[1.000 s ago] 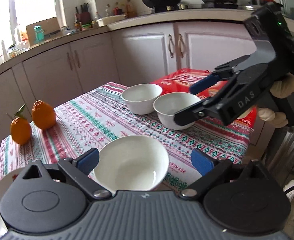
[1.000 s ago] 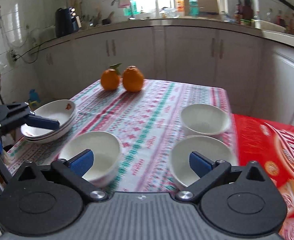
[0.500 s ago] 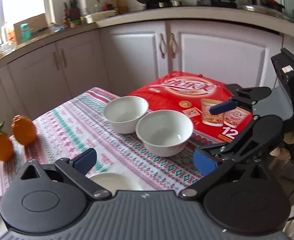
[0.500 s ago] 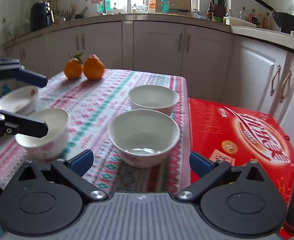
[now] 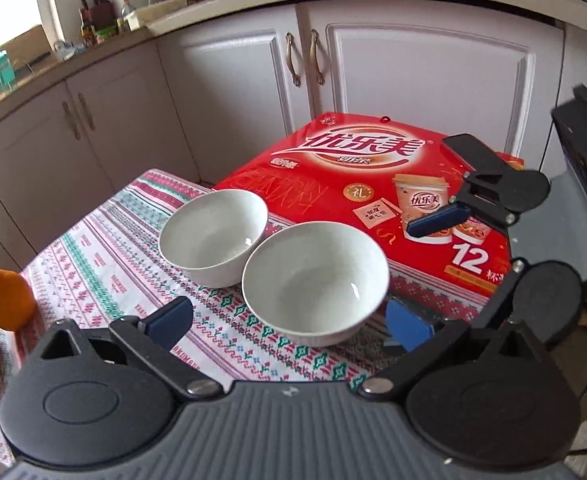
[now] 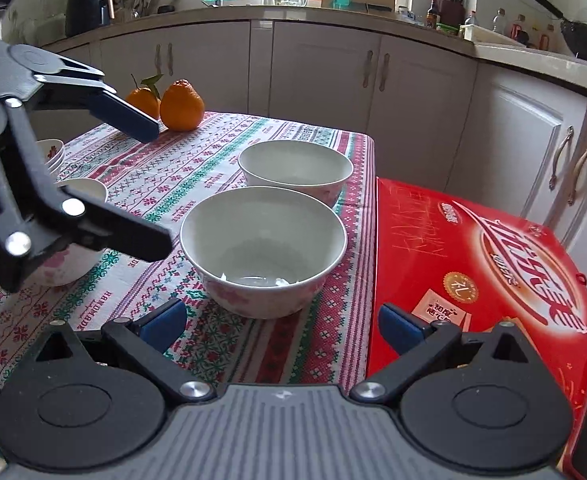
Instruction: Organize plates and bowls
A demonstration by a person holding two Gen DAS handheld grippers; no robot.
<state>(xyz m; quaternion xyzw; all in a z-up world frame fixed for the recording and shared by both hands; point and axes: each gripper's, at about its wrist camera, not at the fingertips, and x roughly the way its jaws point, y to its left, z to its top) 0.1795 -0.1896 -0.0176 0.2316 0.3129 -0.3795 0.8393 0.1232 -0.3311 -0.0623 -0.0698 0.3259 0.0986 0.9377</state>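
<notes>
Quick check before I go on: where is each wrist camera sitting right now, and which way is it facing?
Left wrist: rides behind the left tongs, open, aimed down across the table at the near bowl, far bowl and red box; the right tongs enter from the right.
Right wrist: rides behind the right tongs, open, aimed at the near bowl, with oranges behind; the left tongs enter from the left.
Shared: both bowls, the red box, the oranges, the tablecloth.

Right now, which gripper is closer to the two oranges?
Left. The left gripper is open above the tablecloth beside the oranges; the right gripper, also open, is by the near bowl.
</notes>
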